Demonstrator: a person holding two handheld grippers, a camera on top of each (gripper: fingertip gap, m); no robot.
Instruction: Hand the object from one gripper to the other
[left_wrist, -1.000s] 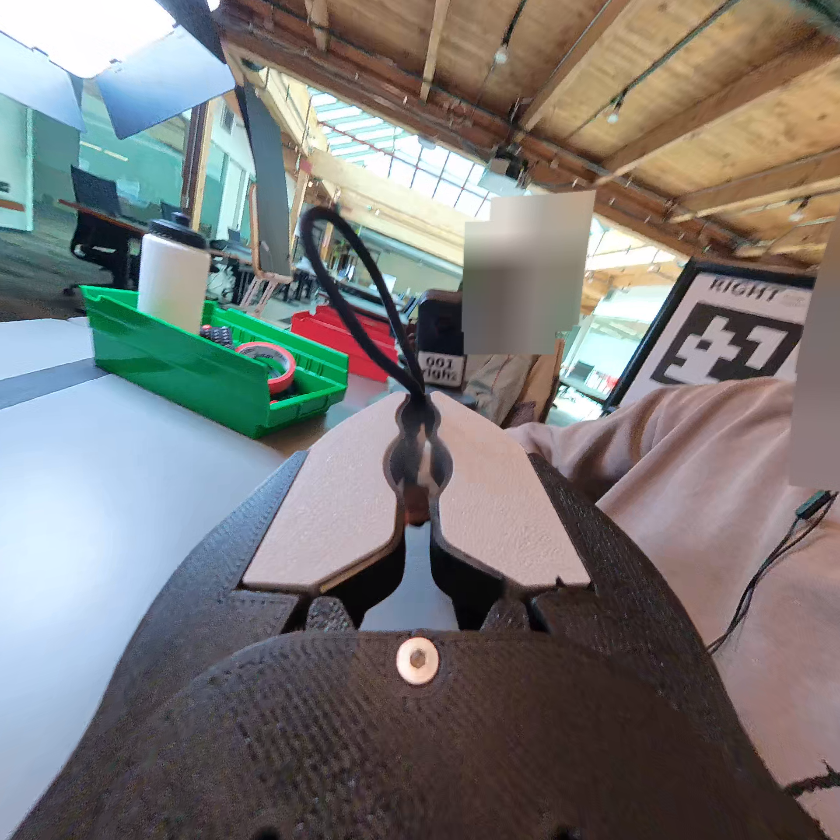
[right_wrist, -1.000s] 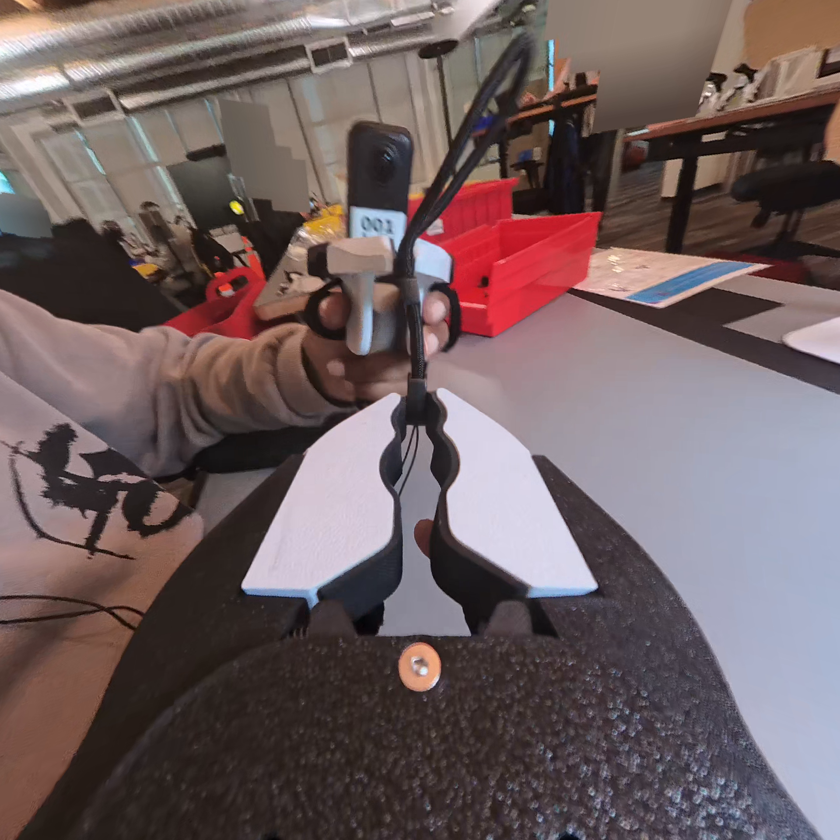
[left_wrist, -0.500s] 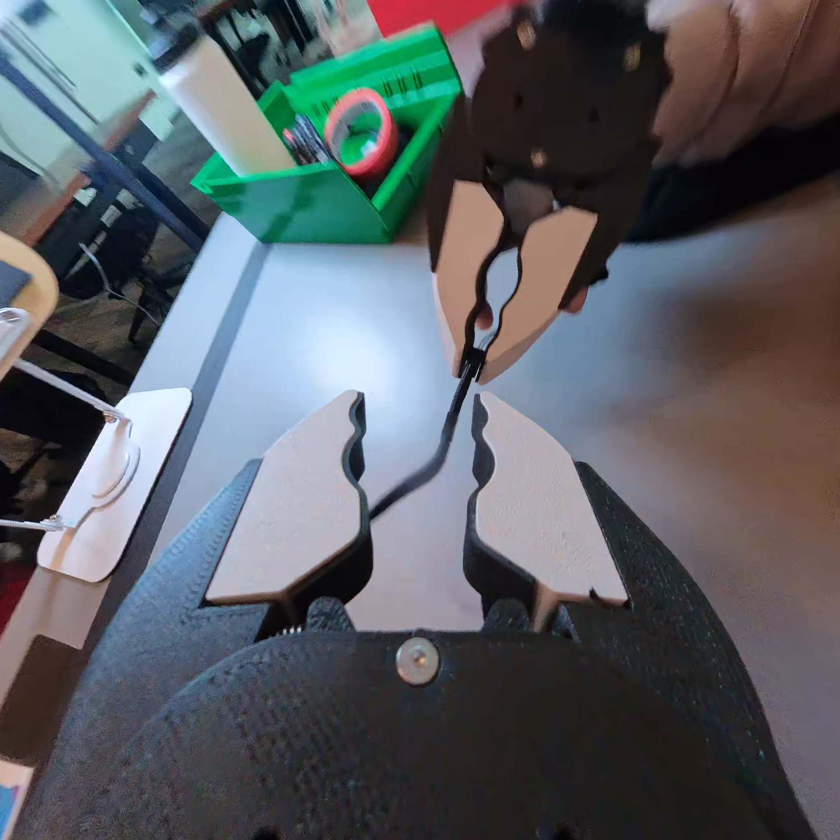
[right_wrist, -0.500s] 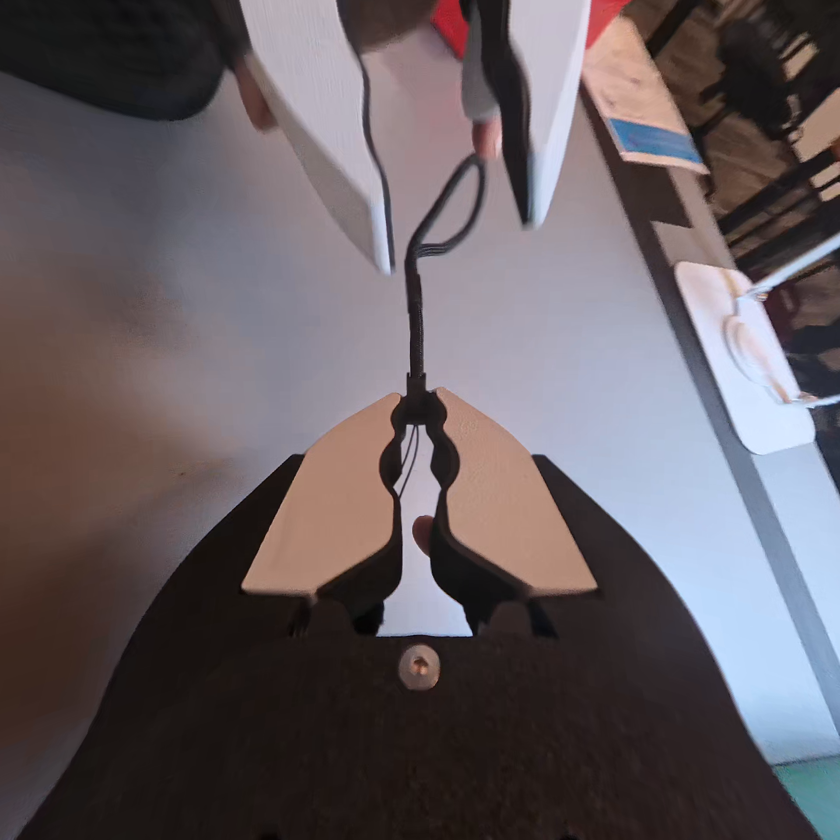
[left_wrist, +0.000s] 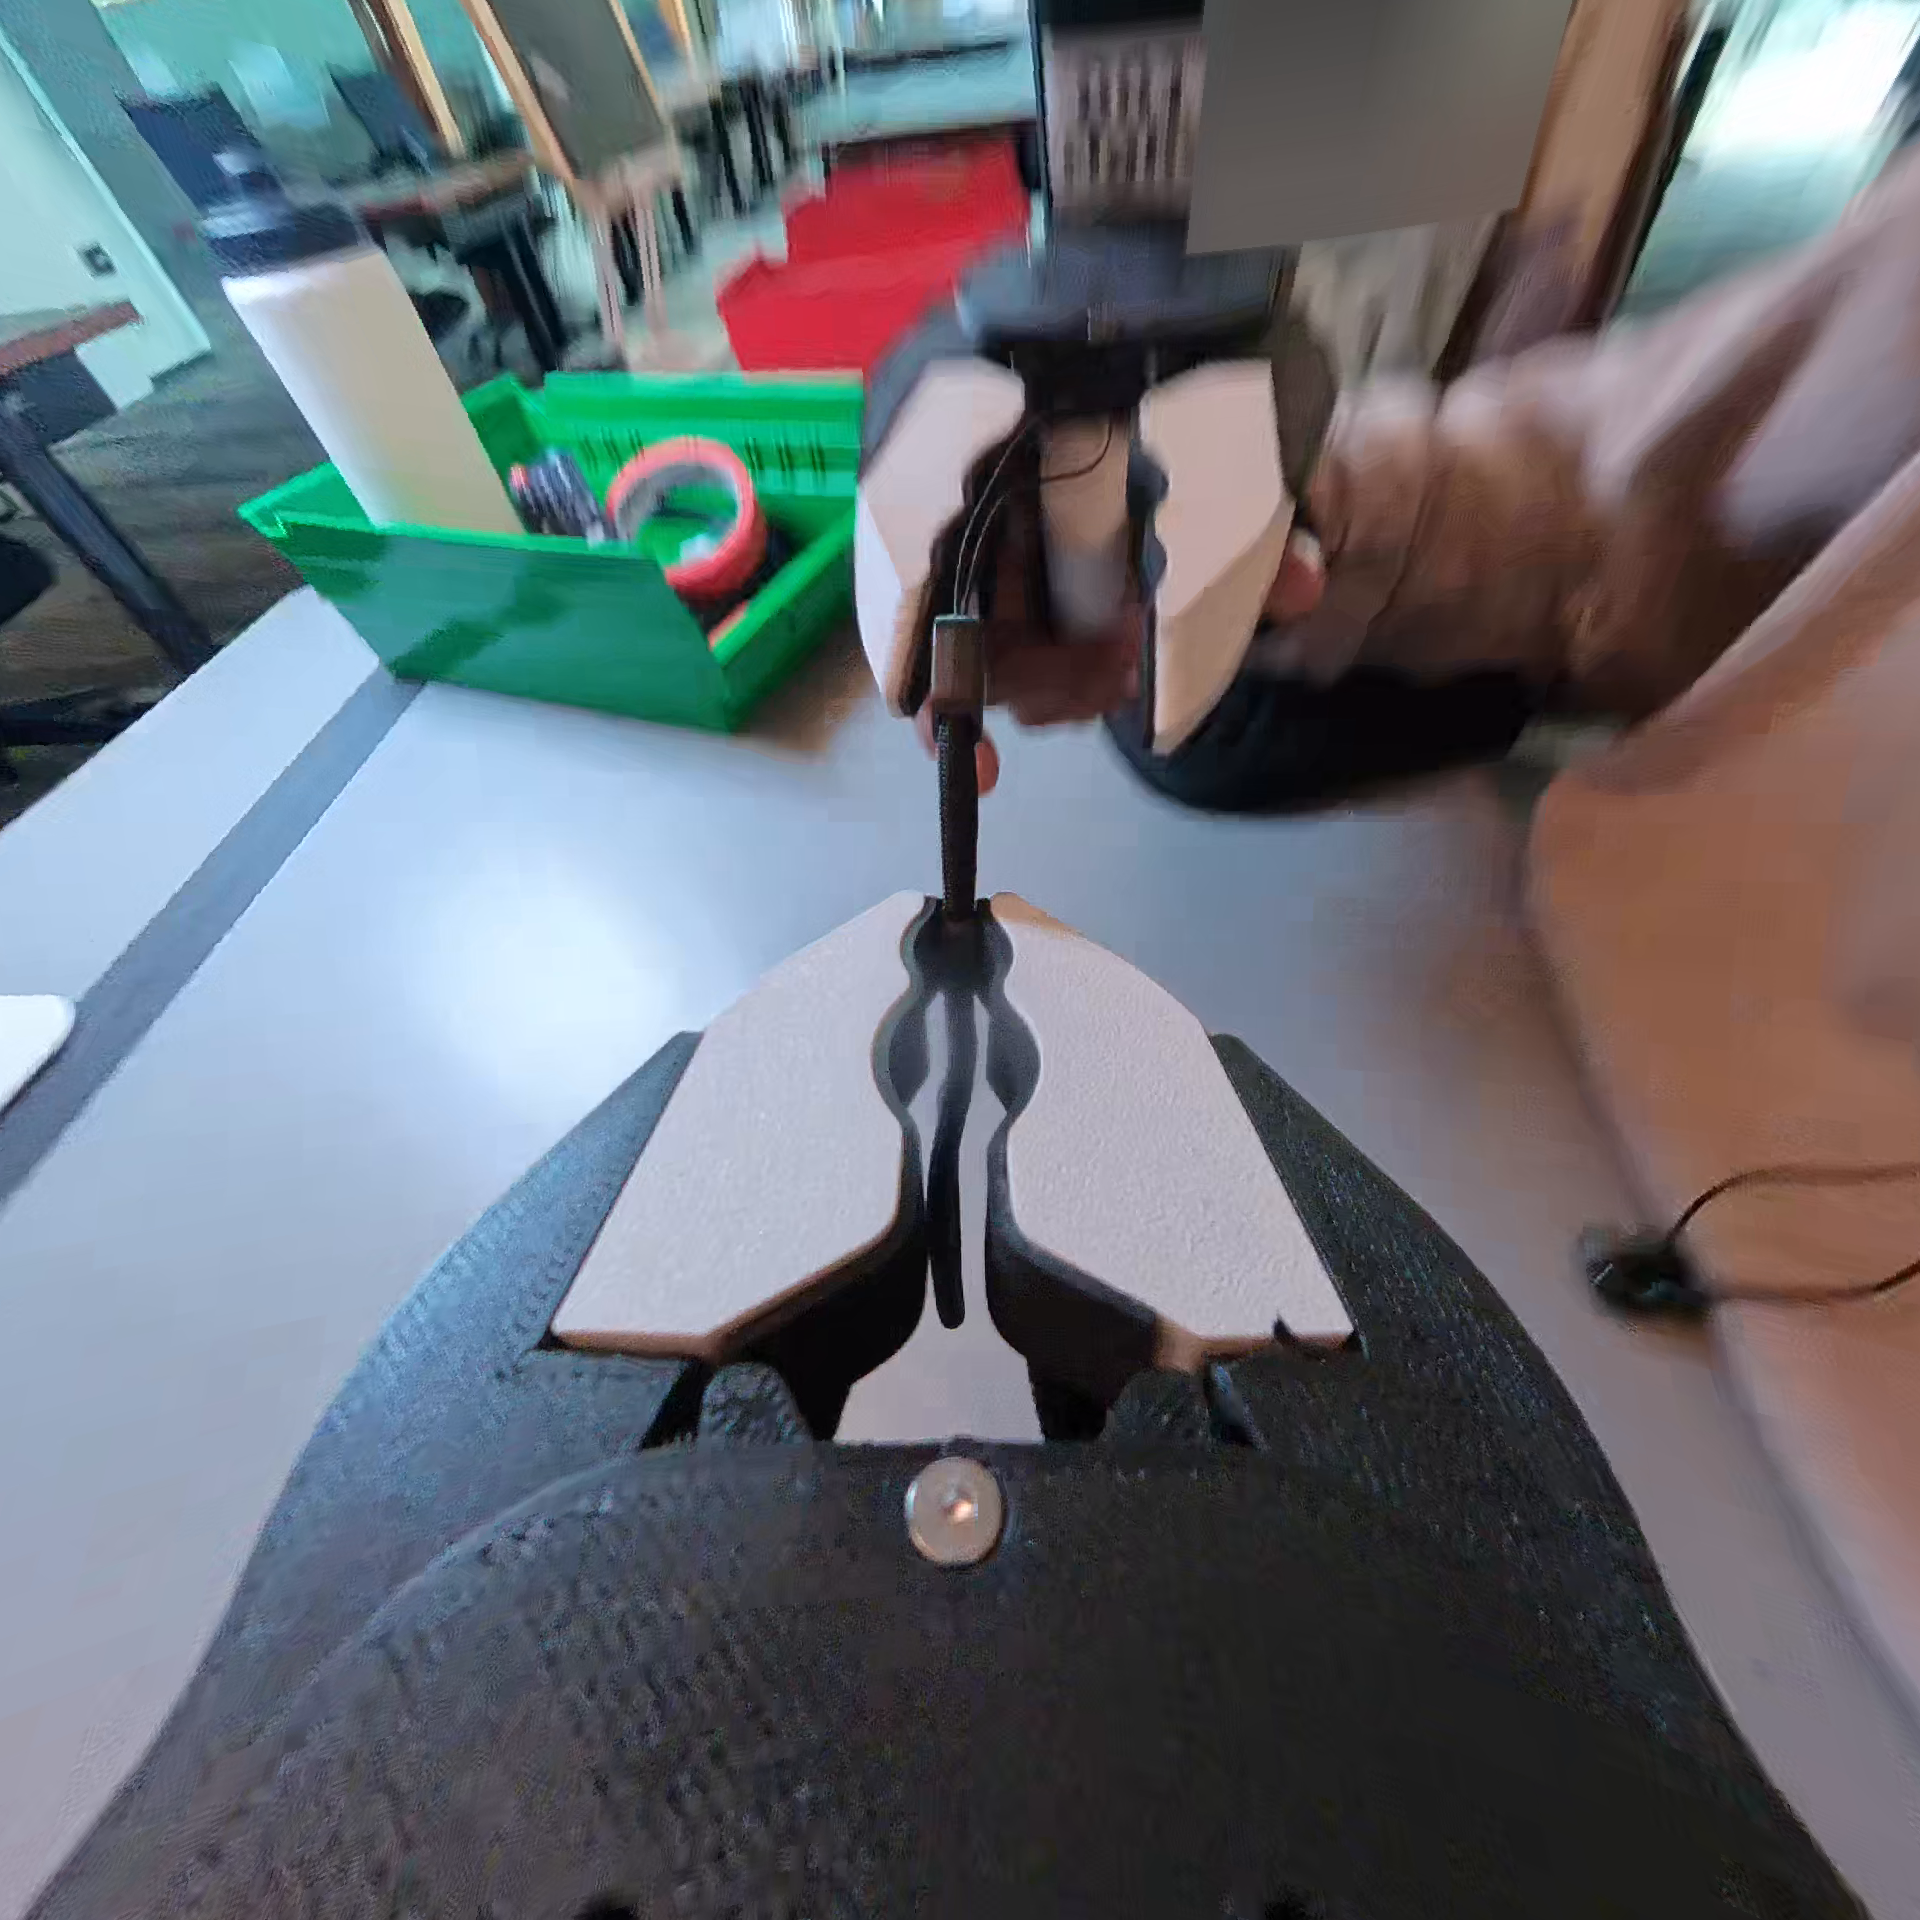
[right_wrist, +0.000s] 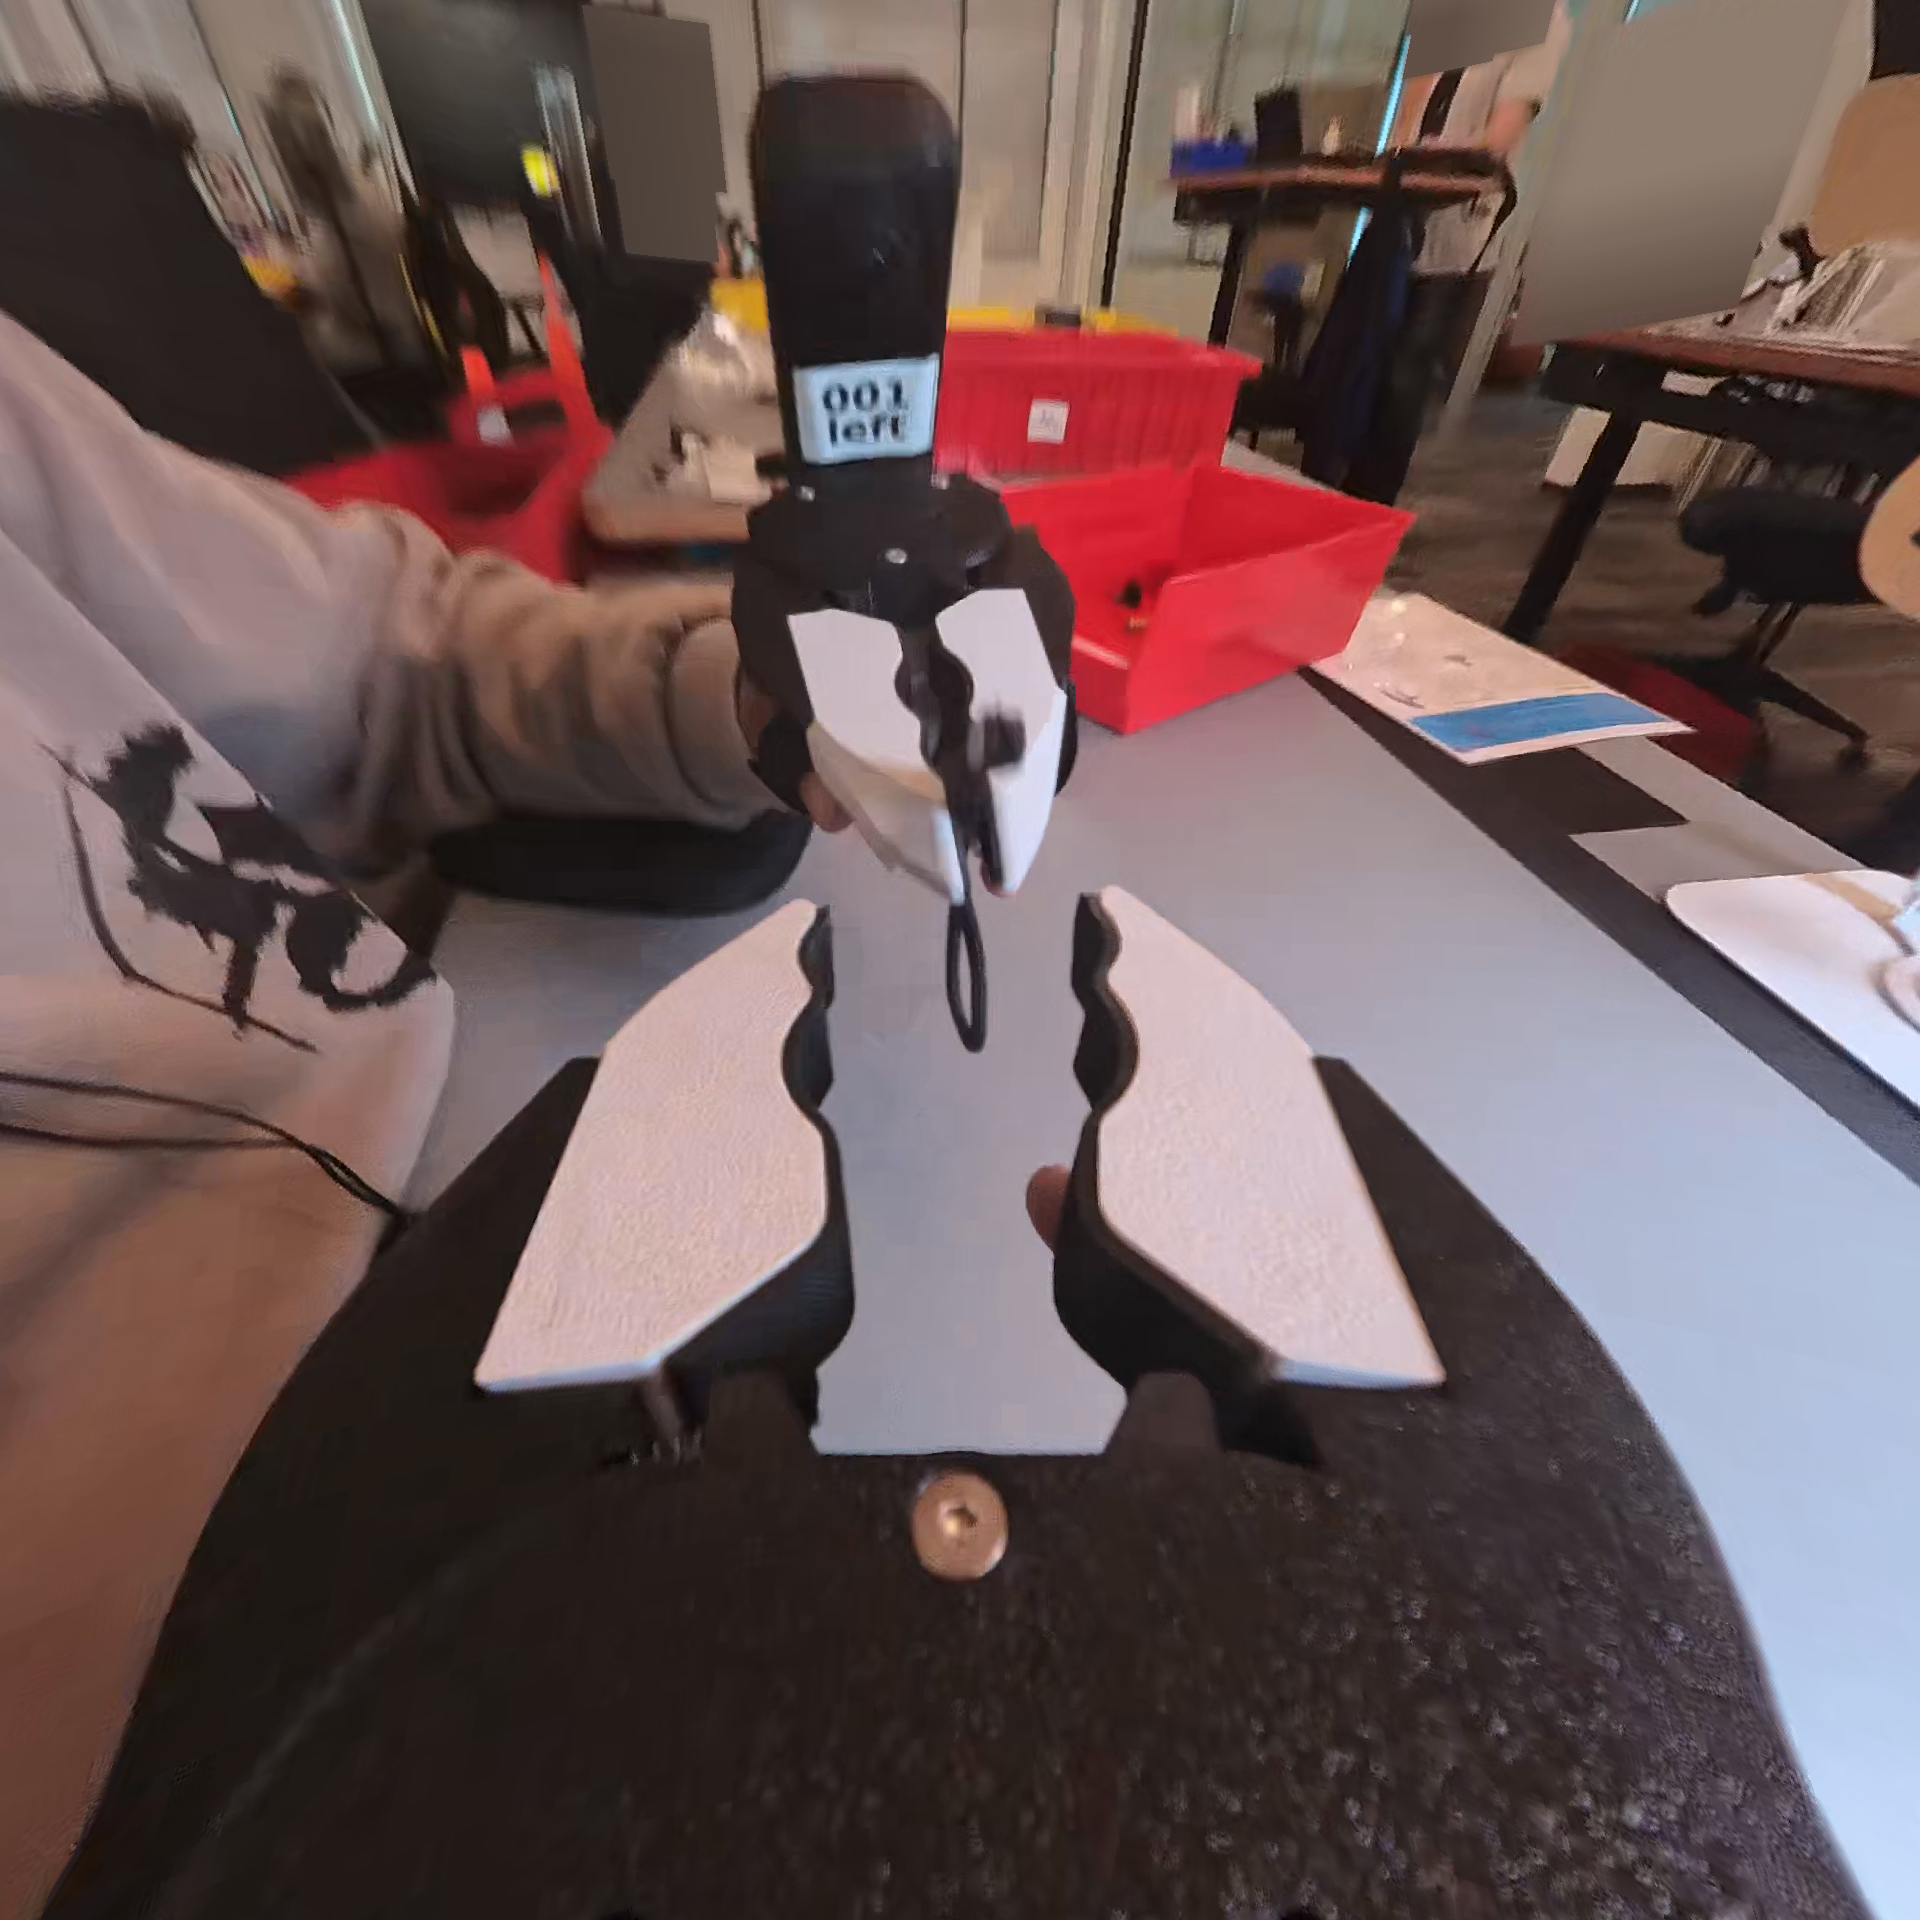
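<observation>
The left gripper (left_wrist: 958, 906) now closes on the black cable (left_wrist: 956, 790), which half a second ago only the right gripper (right_wrist: 951, 914) pinched. The right one now stands wide, so the handover looks done.

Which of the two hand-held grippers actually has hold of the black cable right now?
The left hand-held gripper: its jaws are shut on the black cable. The right hand-held gripper is open, the cable's loop hanging free between its fingers.
</observation>
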